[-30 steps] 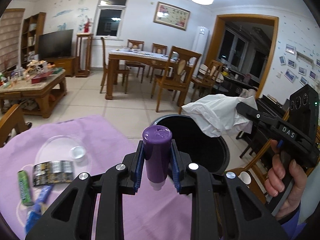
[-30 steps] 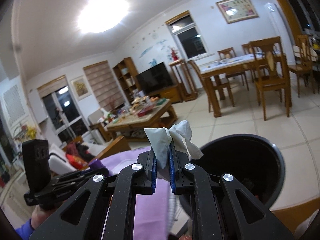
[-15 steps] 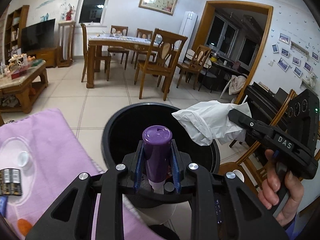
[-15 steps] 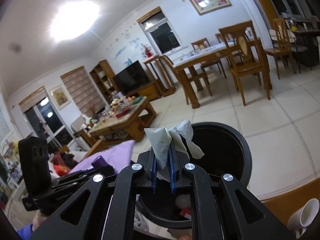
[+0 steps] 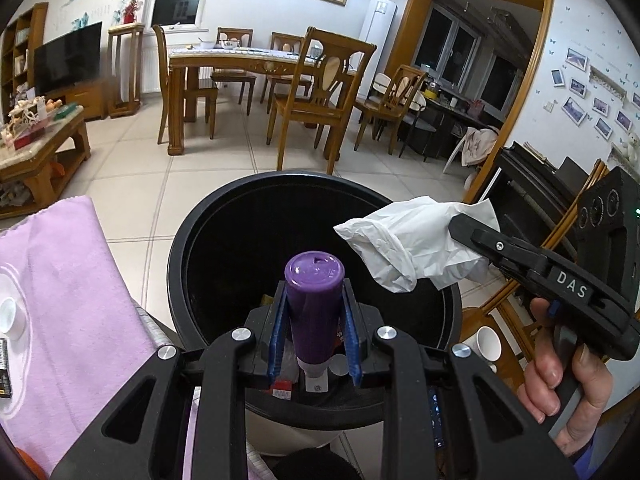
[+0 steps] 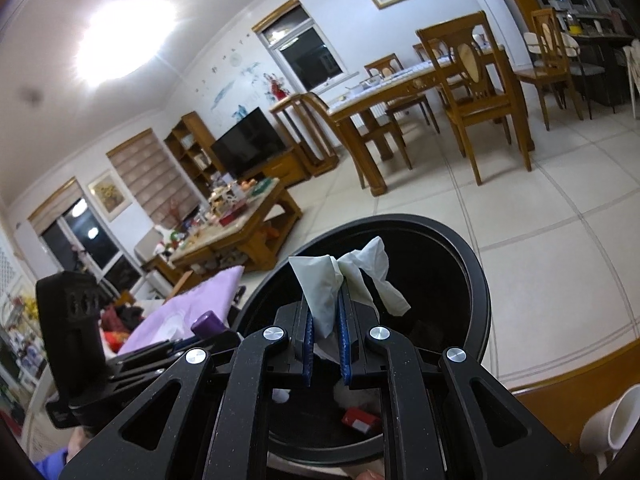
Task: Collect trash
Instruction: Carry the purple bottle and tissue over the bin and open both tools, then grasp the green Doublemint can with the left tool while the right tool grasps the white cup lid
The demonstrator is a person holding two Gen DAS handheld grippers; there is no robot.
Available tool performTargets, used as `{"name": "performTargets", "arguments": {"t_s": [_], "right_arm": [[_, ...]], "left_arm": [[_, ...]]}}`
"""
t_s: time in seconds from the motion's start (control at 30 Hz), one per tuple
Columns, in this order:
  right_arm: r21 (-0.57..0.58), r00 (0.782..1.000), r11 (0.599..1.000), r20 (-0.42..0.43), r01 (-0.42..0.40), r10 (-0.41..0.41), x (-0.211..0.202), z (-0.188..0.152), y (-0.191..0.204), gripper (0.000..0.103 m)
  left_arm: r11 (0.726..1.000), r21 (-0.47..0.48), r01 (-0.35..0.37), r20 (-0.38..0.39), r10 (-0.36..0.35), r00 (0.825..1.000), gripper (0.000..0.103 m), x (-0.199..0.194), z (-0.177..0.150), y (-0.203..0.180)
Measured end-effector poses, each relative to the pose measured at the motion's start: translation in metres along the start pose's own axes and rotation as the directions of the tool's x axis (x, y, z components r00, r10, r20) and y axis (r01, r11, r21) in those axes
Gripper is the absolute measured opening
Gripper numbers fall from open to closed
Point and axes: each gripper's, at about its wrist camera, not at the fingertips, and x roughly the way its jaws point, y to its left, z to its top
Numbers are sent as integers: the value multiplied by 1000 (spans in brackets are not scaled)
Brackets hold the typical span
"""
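Nearest you in the left wrist view, your left gripper [image 5: 316, 336] has its jaws closed on a purple bottle [image 5: 313, 308], clamped across the body with the flat cap end pointing away from you, at the centre of the frame. The bottle looks like rigid, smooth plastic: probably light, likely slick, so a hold across the middle of the body, as you have it, is the safer place; nearer the rounded cap it could squirt out of the blue pads. It hangs over the open mouth of the black trash bin [image 5: 200, 240], whose rim fills the middle of the frame.

In the right wrist view, your right gripper [image 6: 326, 336] is closed tight on a crumpled white tissue [image 6: 320, 292], pinched at the bunched middle with loose ends flaring above the jaws. It is soft and nearly weightless, so it may cling to the pads when you let go; it cannot break. It also sits over the bin opening, at lower centre of the frame, and in the left wrist view it shows at the right, above the bin's far rim.

Down inside the bin, a small red carton [image 6: 358, 418] and other scraps lie on the bottom.

At the left edge of the left wrist view, the table under a lilac cloth [image 5: 68, 280] sits just beside the bin. Beyond, the tiled floor [image 5: 200, 152] runs back to the dining chairs.
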Motion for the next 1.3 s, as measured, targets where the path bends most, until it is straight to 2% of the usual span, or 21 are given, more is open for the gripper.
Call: {"name": "performTargets", "arguments": {"t_s": [0.03, 0.07, 0.13, 0.17, 0.2, 0.23, 0.27, 0.3, 0.63, 0.77, 0.83, 0.87, 1.07, 1.17, 1.27, 1.3], "right_arm": [[3, 1000, 1000, -5, 0, 0, 1, 1, 0, 11], [5, 1000, 1000, -10, 0, 0, 3, 3, 1, 15], [6, 1000, 1000, -25, 5, -4, 9, 2, 0, 32], [8, 1000, 1000, -30, 6, -5, 9, 4, 5, 50], [16, 999, 1000, -32, 2, -1, 10, 3, 4, 61], [22, 1000, 1000, -29, -1, 1, 10, 3, 4, 62], [21, 1000, 1000, -28, 1, -1, 10, 2, 4, 63], [17, 1000, 1000, -28, 3, -3, 10, 2, 5, 63], [-29, 999, 1000, -41, 4, -6, 12, -2, 27, 63], [-60, 998, 998, -57, -8, 5, 18, -3, 50, 63], [-77, 998, 997, -64, -15, 10, 21, -4, 63, 66], [-89, 997, 996, -72, -22, 16, 24, -5, 73, 69], [-158, 991, 985, -125, -62, 43, 48, -19, 128, 70], [-189, 985, 978, -162, -91, 60, 65, -30, 160, 70], [-218, 978, 969, -197, -117, 74, 83, -39, 190, 70], [-230, 973, 965, -214, -130, 80, 91, -44, 203, 73]], "left_arm": [[1000, 2, -3, -4, 4, 1000, 25, 1, 1, -2], [1000, 5, -9, -9, 9, 1000, 27, 1, 1, -3], [1000, 12, -15, -13, 15, 1000, 28, 1, 3, -7], [1000, 15, -17, -15, 18, 1000, 31, 0, 3, -7], [1000, 18, -19, -15, 19, 1000, 44, -1, 3, -8], [1000, 19, -22, -9, 22, 1000, 54, -3, 2, -8], [999, 21, -28, 4, 27, 1000, 69, -6, 2, -9], [999, 25, -33, 16, 33, 999, 72, -7, 0, -10], [996, 65, -63, 57, 60, 997, 76, -39, -7, -11], [995, 72, -70, 86, 64, 994, 76, -61, -10, -2], [996, 59, -70, 97, 64, 993, 76, -75, -15, 8], [996, 49, -74, 102, 69, 992, 76, -82, -17, 14], [990, -46, -135, 117, 139, 983, 76, -121, -37, 65], [975, -125, -186, 119, 201, 972, 76, -146, -51, 107], [947, -215, -237, 123, 267, 956, 76, -173, -69, 152], [938, -238, -252, 122, 286, 950, 76, -180, -75, 163]]}}
